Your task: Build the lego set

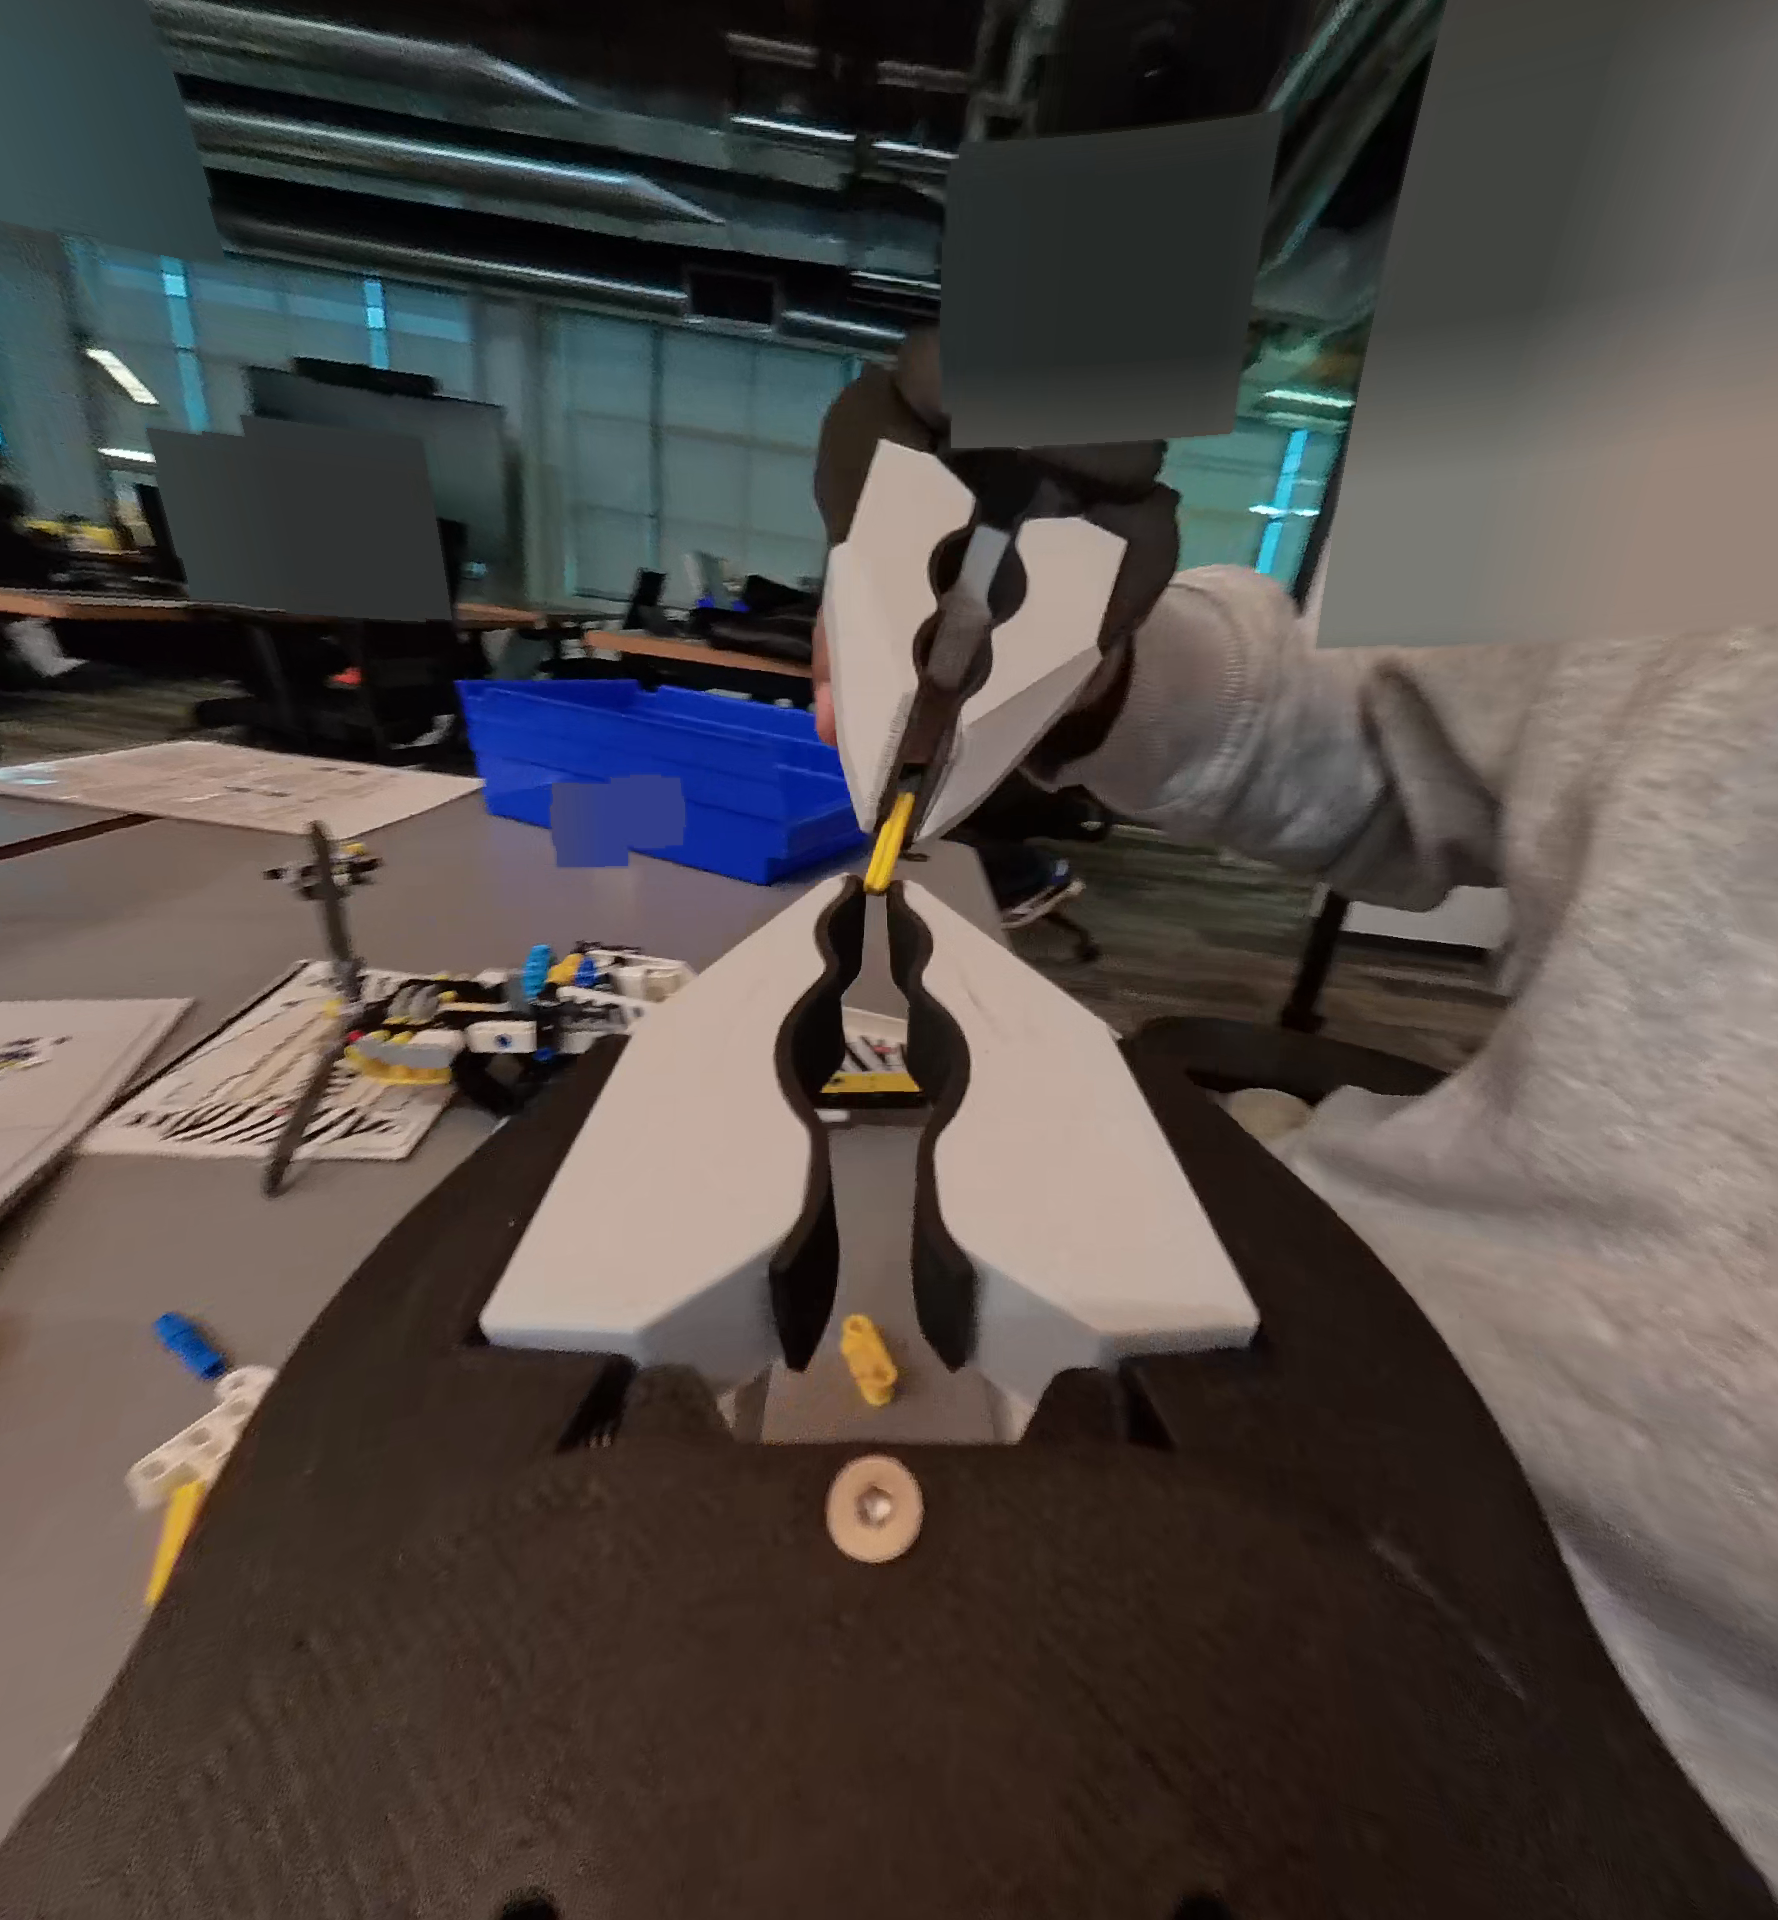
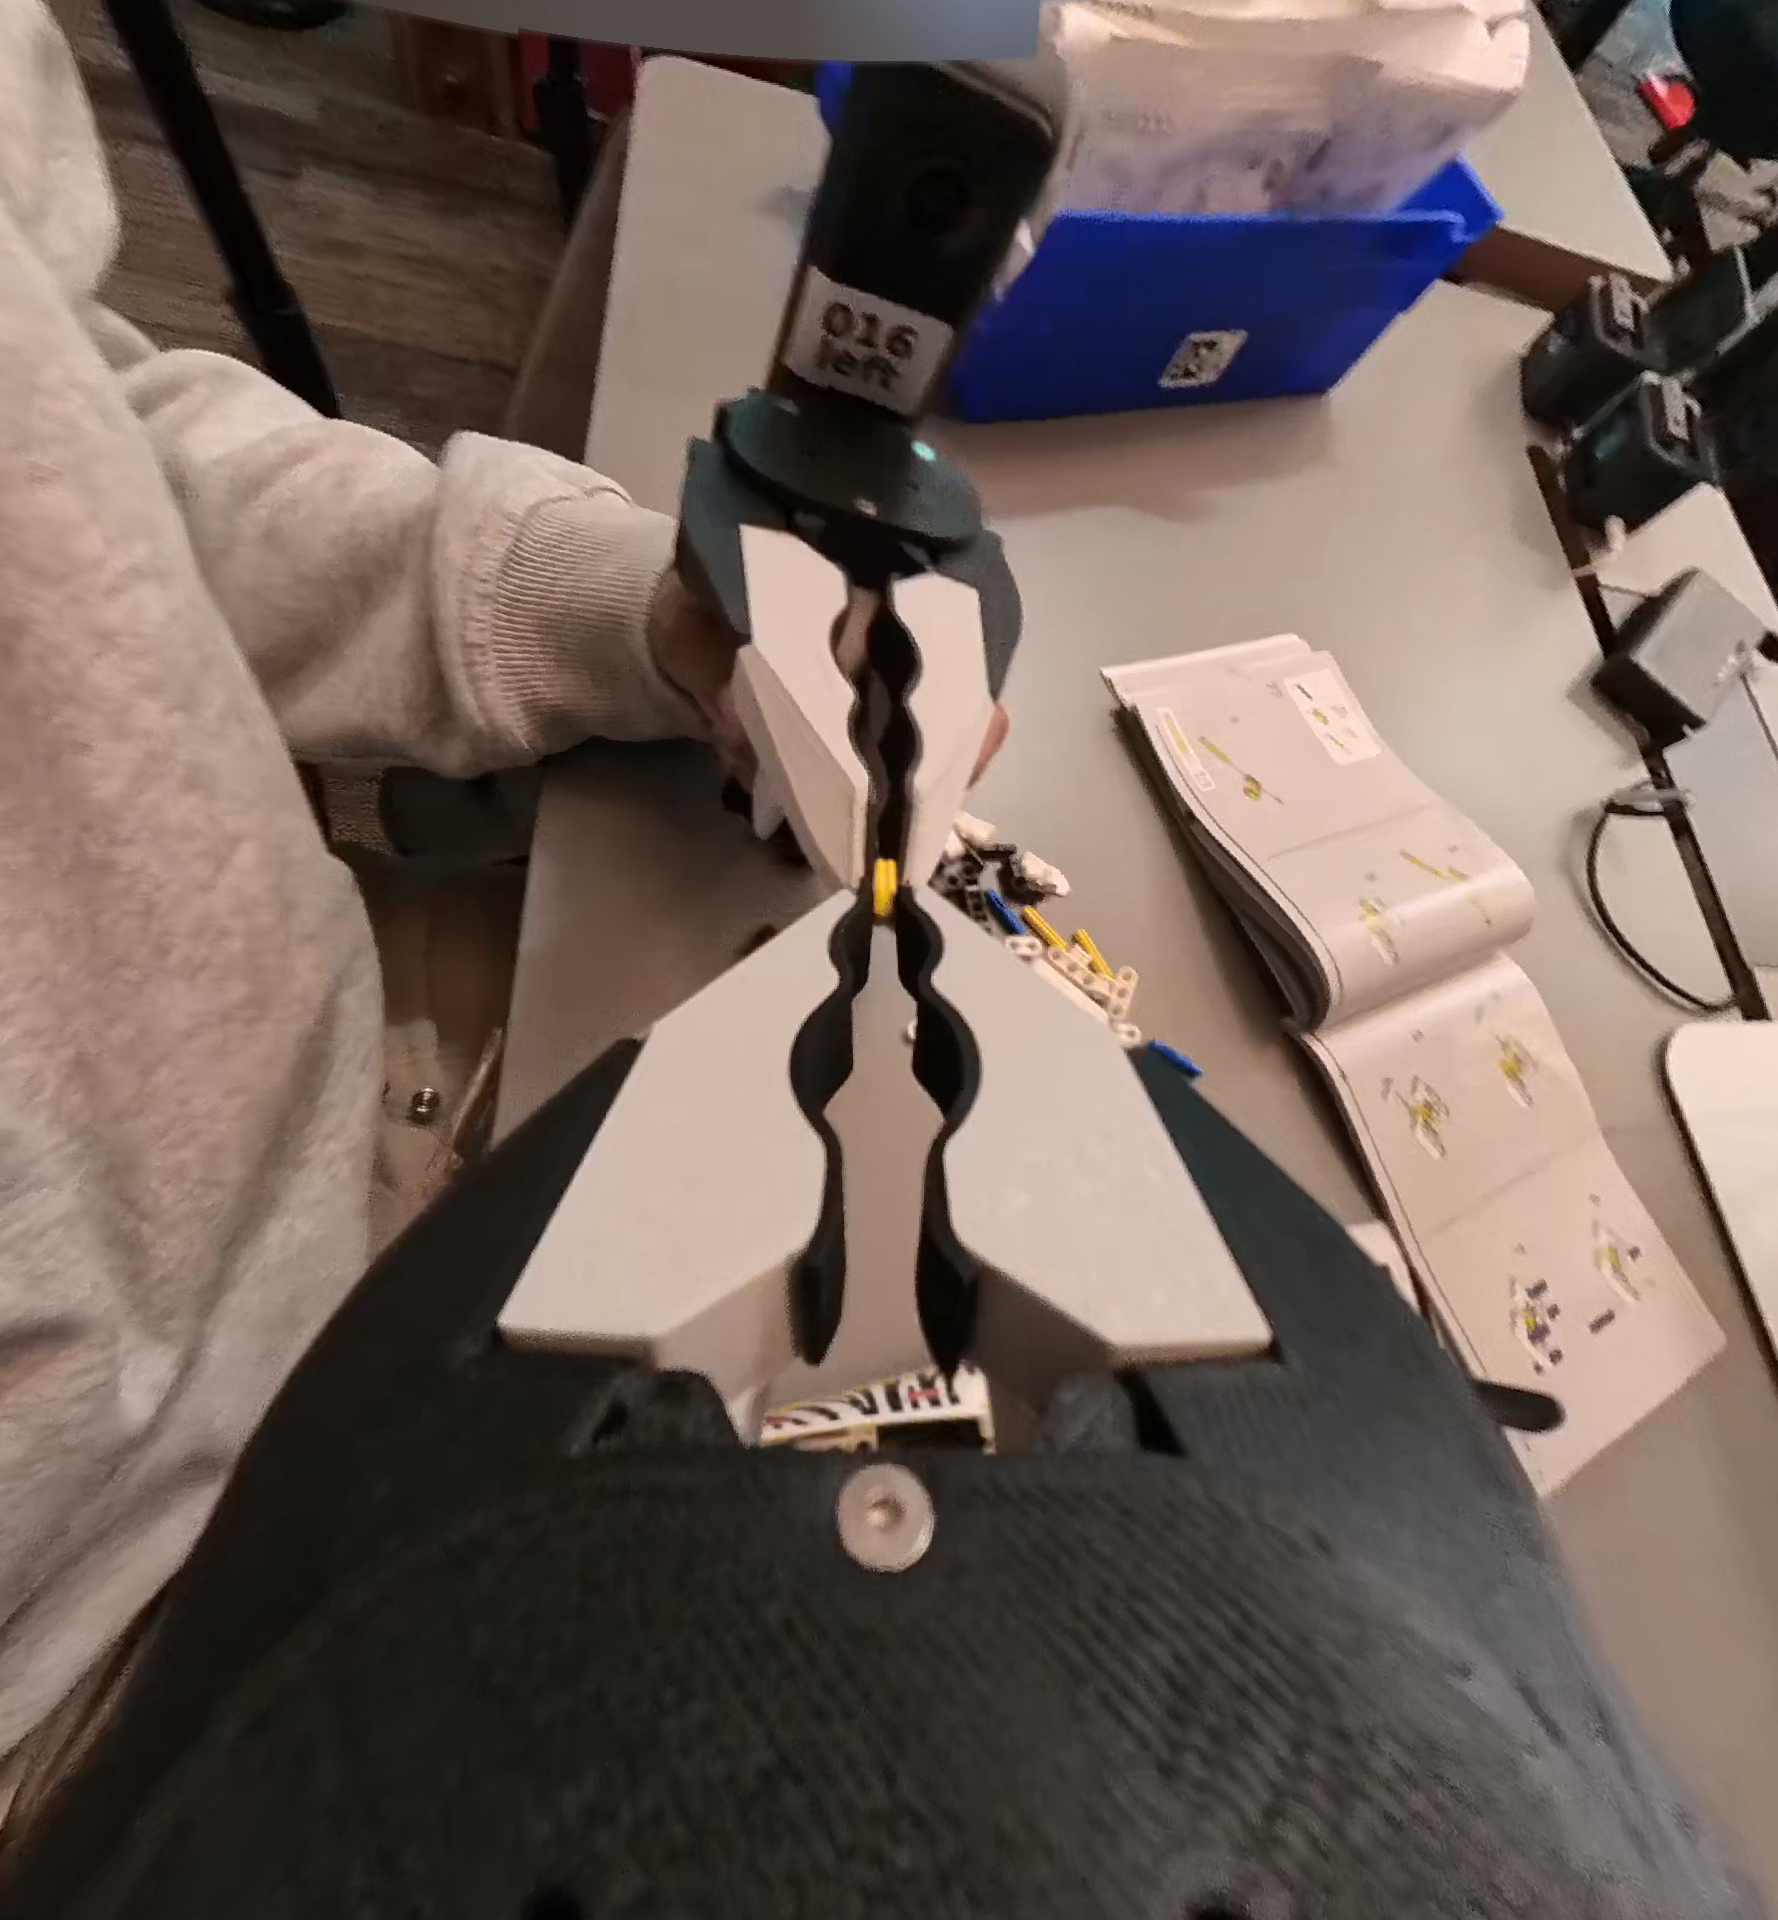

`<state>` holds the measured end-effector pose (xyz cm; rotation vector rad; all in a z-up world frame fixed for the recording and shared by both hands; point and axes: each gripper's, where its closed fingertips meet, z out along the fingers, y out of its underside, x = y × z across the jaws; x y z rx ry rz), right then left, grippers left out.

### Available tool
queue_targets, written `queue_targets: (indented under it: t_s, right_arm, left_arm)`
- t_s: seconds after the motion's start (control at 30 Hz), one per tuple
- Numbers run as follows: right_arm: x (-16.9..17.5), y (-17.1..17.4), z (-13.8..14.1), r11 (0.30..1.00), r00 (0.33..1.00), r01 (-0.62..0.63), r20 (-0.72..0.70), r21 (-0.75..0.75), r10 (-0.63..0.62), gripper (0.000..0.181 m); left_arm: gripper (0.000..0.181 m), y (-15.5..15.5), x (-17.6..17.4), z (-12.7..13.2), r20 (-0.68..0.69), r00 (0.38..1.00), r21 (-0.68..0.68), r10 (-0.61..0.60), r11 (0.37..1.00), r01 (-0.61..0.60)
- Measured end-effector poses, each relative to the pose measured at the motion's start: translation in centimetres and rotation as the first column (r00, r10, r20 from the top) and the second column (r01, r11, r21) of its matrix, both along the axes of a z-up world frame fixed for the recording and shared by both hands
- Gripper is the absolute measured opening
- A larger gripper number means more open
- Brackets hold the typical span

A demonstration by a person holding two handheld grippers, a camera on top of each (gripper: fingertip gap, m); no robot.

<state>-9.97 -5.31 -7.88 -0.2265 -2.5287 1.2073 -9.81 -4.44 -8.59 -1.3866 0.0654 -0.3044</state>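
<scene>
Counter (image 2: 1280, 540) surface is plain grey, seen in both views; it carries a blue bin (image 1: 656, 769) at frame centre in the left wrist view, with a small label whose writing is not given here. Open instruction booklet (image 2: 1384, 935) lies at right of the right wrist view, pages showing printed build diagrams. Partly built lego model (image 1: 490, 1023) rests on a striped printed sheet (image 1: 272, 1091) at left centre of the left wrist view; loose pieces (image 2: 1061, 945) lie scattered near the tip of the claw in the right wrist view. Background room holds desks, dark screens, glazed walls and an exposed ceiling.

Left claw (image 1: 869, 894) and right claw (image 2: 880, 914) meet tip to tip above the counter. Both are narrowed onto one small yellow lego piece (image 1: 890, 840), each gripping one end. A white label with printed characters sits on the body of the left claw, upper centre of the right wrist view
</scene>
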Motion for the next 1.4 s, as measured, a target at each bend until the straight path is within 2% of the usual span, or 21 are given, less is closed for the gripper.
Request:
queue_targets:
  t_s: [0.13,0.27,0.4,0.5,0.6,0.77,1.4]
  right_arm:
    - [-1.5,1.1,-1.3,0.996,0.996,0.076,0.044,0.036,-0.077,0.002]
    - [-1.7,1.6,-3.8,0.986,0.985,0.097,0.127,0.133,-0.114,0.002]
    - [-0.3,1.3,-8.1,0.945,0.97,0.03,0.22,0.325,-0.106,0.002]
    - [0.6,1.5,-10.7,0.899,0.957,-0.019,0.268,0.438,-0.111,0.002]
    - [1.1,1.7,-12.1,0.854,0.947,-0.049,0.297,0.518,-0.125,0.002]
    - [1.7,1.2,-12.8,0.801,0.942,-0.091,0.311,0.592,-0.123,0.002]
    - [1.3,1.3,-13.5,0.694,0.935,-0.146,0.327,0.705,-0.135,0.002]
  left_arm:
    - [0.002,-0.3,-1.7,0.2,0.036,0.995,0.016,0.09,0.996,-0.091]
    - [0.001,-1.9,-5.3,1.2,0.148,0.958,0.078,0.245,0.963,-0.258]
    - [0.0,-4.5,-7.8,2.5,0.284,0.915,0.186,0.287,0.92,-0.346]
    - [0.0,-5.7,-8.4,3.1,0.289,0.9,0.234,0.326,0.888,-0.397]
    - [0.0,-5.5,-8.5,2.9,0.291,0.898,0.216,0.33,0.892,-0.398]
    - [0.0,-5.9,-8.8,3.1,0.256,0.881,0.225,0.397,0.862,-0.454]
    - [0.0,-5.6,-8.9,2.9,0.257,0.882,0.207,0.395,0.869,-0.45]
